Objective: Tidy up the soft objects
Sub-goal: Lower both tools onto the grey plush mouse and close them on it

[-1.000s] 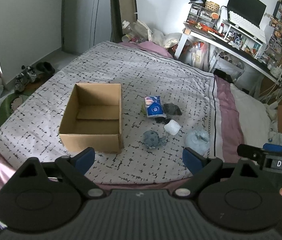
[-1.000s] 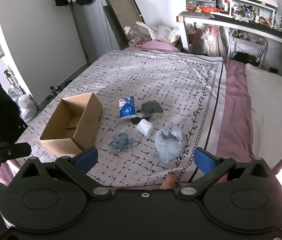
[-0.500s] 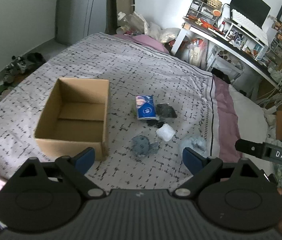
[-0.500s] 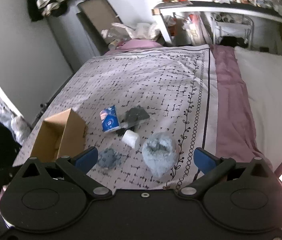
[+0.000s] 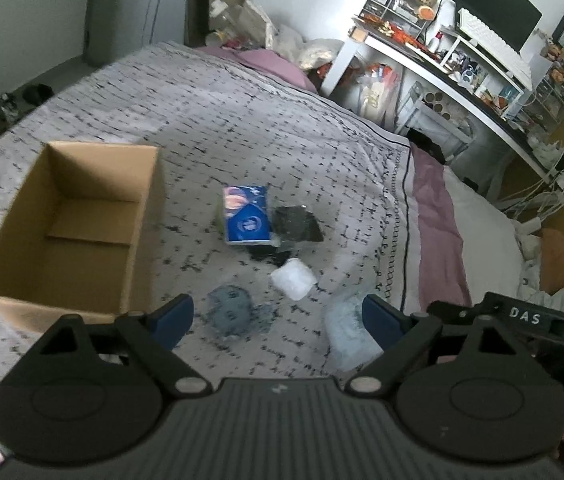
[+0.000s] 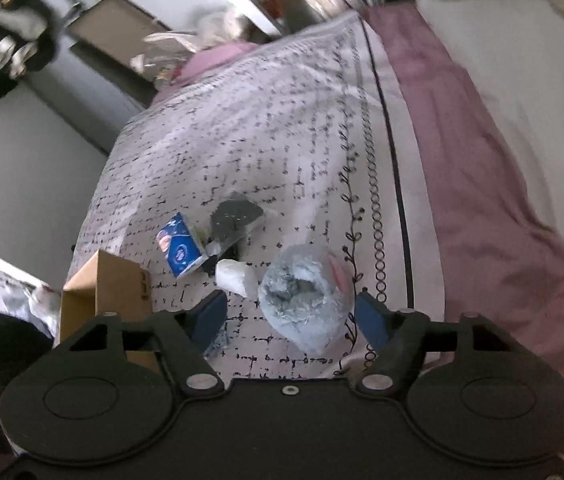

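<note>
1. Both grippers have come closer to the bed [image 5: 209, 120] than a second ago. The toys look bigger in both views now. The right view has tipped over to one side.
2. The right gripper [image 6: 290, 316] now sits just over the fluffy blue hat [image 6: 306, 300]. Its fingers [image 6: 372, 320] are spread wide, one on each side of the hat, and they hold nothing.
3. The left gripper [image 5: 277, 320] is near the little blue plush toy [image 5: 229, 312]. Its fingers [image 5: 171, 320] are spread wide too, and they are empty.
4. The box [image 5: 69, 232] is open and I see nothing in it. The blue tissue pack [image 5: 246, 220] lies just to the right of the box. The dark cloth [image 5: 296, 224] and the white roll [image 5: 294, 279] lie a bit further from the box, close to the pack. The hat is the farthest from the box.
5. I think the tidy-up is only starting, as all the soft things are on the bed and not in the box.
6. I think the hat goes first. It is squishy, so the fingers should close gently around its middle.
</note>
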### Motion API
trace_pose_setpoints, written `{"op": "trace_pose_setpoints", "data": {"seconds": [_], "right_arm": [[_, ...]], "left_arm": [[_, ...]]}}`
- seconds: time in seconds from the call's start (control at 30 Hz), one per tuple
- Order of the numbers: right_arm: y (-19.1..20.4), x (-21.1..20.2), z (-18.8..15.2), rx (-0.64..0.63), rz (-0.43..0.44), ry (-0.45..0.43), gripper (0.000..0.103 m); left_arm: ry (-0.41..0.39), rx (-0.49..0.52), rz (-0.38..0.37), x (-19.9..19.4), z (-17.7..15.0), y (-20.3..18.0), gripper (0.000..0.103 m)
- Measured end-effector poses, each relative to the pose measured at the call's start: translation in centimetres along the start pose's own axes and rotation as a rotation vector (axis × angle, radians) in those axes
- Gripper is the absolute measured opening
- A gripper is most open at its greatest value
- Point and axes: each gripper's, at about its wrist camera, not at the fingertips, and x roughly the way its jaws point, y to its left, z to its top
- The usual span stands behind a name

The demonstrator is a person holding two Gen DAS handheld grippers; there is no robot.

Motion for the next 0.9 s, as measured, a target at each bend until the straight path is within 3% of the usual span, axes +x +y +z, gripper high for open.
{"op": "trace_pose_setpoints", "data": {"seconds": [0.17,0.3,0.7,0.9], "right_arm": [[-0.9,1.6,0.5,0.073,-0.003,0.027,0.059],[-1.7,3.1,0.9,0.131,-0.002,0.059,0.048],[-2.5,6.5,1.5,0.199,-0.033,0.102,0.047],[-2.7,8.2,1.5,0.226,-0.062,0.122,0.047]], "left_arm": [[0.037,0.009,-0.045,3.0,0.3,-1.4,0.087],[0.073,-0.008,-0.075,5.5,0.4,-2.0,0.074],[0.192,-0.070,-0.114,12.3,-0.1,-2.9,0.043],[0.227,-0.095,-0.112,14.6,-0.6,-3.1,0.037]]}}
